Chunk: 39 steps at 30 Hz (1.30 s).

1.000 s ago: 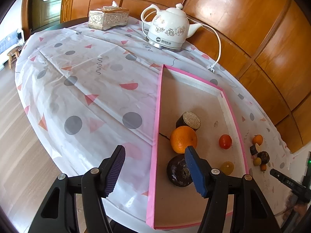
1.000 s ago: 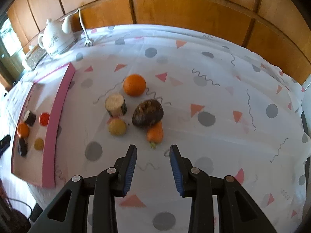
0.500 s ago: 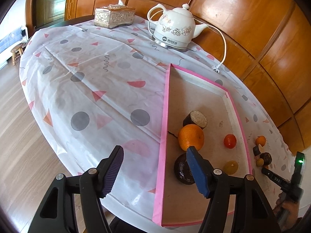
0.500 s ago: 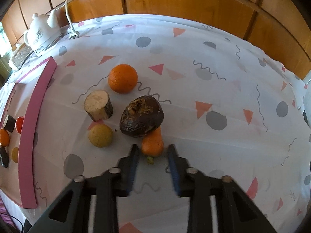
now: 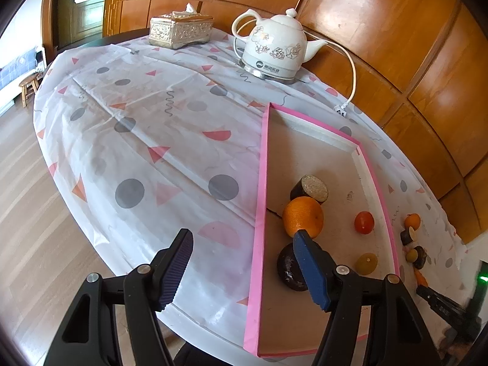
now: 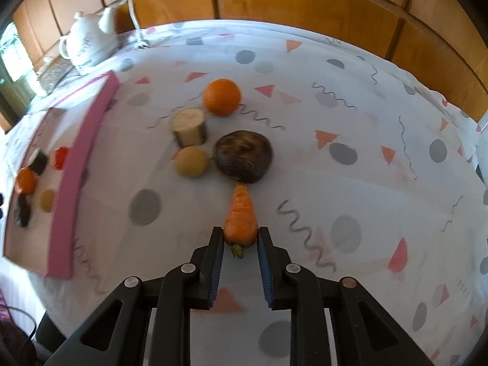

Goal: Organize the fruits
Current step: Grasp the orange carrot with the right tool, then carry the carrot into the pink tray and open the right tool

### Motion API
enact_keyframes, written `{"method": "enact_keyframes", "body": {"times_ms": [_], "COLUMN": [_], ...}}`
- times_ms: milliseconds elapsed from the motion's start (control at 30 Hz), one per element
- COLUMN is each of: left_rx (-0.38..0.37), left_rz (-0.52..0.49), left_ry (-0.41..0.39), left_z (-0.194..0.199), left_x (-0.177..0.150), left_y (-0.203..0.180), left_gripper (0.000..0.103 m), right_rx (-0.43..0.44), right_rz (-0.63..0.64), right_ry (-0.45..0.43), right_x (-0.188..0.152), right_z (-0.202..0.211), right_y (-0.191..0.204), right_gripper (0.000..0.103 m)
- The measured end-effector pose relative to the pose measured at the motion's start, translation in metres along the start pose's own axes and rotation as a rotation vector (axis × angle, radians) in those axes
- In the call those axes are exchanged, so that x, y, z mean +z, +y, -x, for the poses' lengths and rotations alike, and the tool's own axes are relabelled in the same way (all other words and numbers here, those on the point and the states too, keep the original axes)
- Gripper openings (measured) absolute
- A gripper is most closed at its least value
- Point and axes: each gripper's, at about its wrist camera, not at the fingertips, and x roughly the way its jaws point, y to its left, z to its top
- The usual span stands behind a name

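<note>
Your right gripper (image 6: 239, 238) has its jaws drawn narrow around the thick stem end of the small orange carrot (image 6: 240, 216), both pads appearing to touch its flanks. The carrot lies on the white patterned tablecloth (image 6: 350, 116) of the tabletop, towards its near edge, tip pointing away and just reaching the dark brown wrinkled round fruit (image 6: 243, 156).

Judge the carrot as light, stiff and fairly dry: it should not crush, but its taper will tend to squirt it forward out of the pads. Where you hold it, at the widest part just above the green stub, looks the best place; keep the squeeze moderate and lift straight up, so the tip does not nudge the dark fruit, which looks round enough to roll.

Beside that fruit sit a pale yellow round fruit (image 6: 191, 161), a cut pale cylinder with dark rind (image 6: 188, 126) and a round orange (image 6: 221, 96).

Your left gripper (image 5: 244, 259) hovers with jaws wide and empty over the near left edge of the pink-rimmed flat cardboard tray (image 5: 259, 213). The tray already carries an orange (image 5: 302, 217), a small red fruit (image 5: 364, 222) and others; its far end is bare.
</note>
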Motion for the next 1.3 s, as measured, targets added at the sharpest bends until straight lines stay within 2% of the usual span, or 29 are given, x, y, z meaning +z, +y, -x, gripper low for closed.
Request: {"method": "enact_keyframes", "body": {"times_ms": [267,467,667,767,967,1200,1300], "left_rx": [0.001,0.001,-0.001,0.000,0.003,0.007,0.007], "left_rz": [-0.023,-0.040,-0.038,-0.036,-0.031,-0.026,-0.026], "left_ry": [-0.010,-0.010,-0.007,-0.001,0.001,0.009,0.005], "left_z": [0.003,0.003,0.002,0.000,-0.001,-0.005,-0.004], "left_x": [-0.001,-0.002,-0.002,-0.003,-0.003,-0.003,-0.003], "left_y": [-0.004,-0.007,-0.006,-0.005,-0.004,-0.003,-0.003], "left_gripper": [0.070,0.070,0.071,0.071,0.071,0.071,0.071], "right_rx": [0.148,0.270,0.323,0.324,0.357,0.360,0.332], "right_rz": [0.093,0.202,0.328,0.381,0.384,0.234,0.225], "right_ry": [-0.063,-0.092,-0.099,-0.100,-0.088,-0.096,-0.117], "right_x": [-0.004,0.005,0.010,0.010,0.014,0.021,0.019], "right_z": [0.030,0.045,0.047,0.044,0.034,0.035,0.039], "right_y": [0.045,0.101,0.155,0.176,0.187,0.149,0.142], "right_gripper": [0.022,0.022,0.021,0.015,0.015,0.022,0.023]}}
